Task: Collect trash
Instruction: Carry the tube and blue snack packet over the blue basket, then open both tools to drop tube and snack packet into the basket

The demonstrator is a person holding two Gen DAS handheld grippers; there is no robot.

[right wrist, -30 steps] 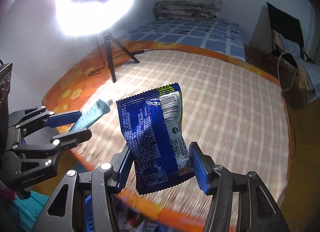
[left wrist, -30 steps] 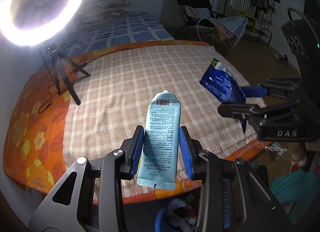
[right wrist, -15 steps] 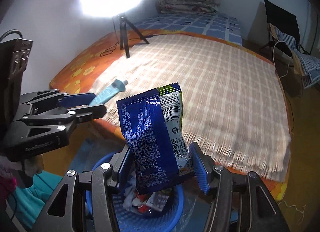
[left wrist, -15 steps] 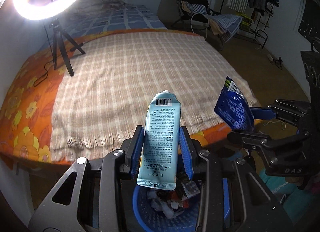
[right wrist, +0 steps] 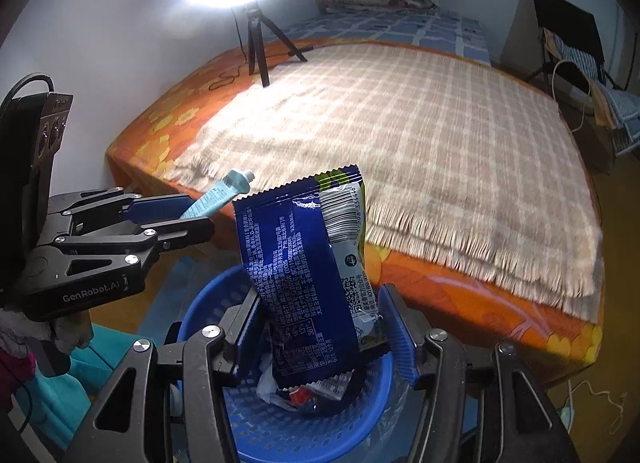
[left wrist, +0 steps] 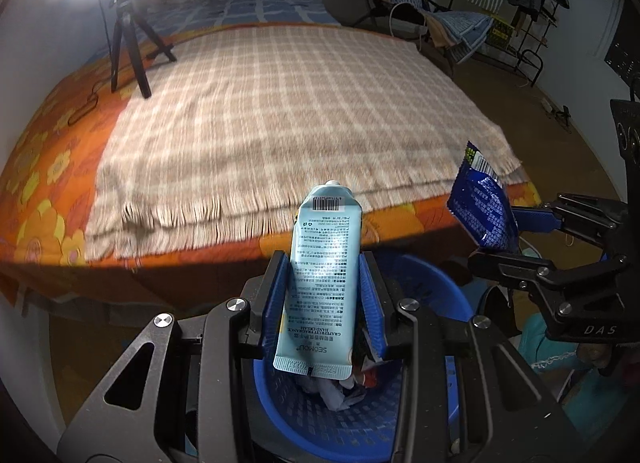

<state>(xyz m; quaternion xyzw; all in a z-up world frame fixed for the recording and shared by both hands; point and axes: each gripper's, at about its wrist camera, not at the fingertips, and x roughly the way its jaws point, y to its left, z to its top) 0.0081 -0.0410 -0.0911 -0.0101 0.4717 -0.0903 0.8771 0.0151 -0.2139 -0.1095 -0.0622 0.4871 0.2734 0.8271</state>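
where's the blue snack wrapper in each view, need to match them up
Left wrist view: blue snack wrapper at the right edge, held in the right gripper.
Right wrist view: centre foreground, between that gripper's fingers.
Shared landmark: blue basket below.

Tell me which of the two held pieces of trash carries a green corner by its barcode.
The dark blue snack wrapper in the right gripper has the green top corner. The hand cream tube in the left gripper is pale blue all over.

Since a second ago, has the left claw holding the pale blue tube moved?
Yes. The left claw pulled back off the plaid blanket and now hangs over the blue basket.
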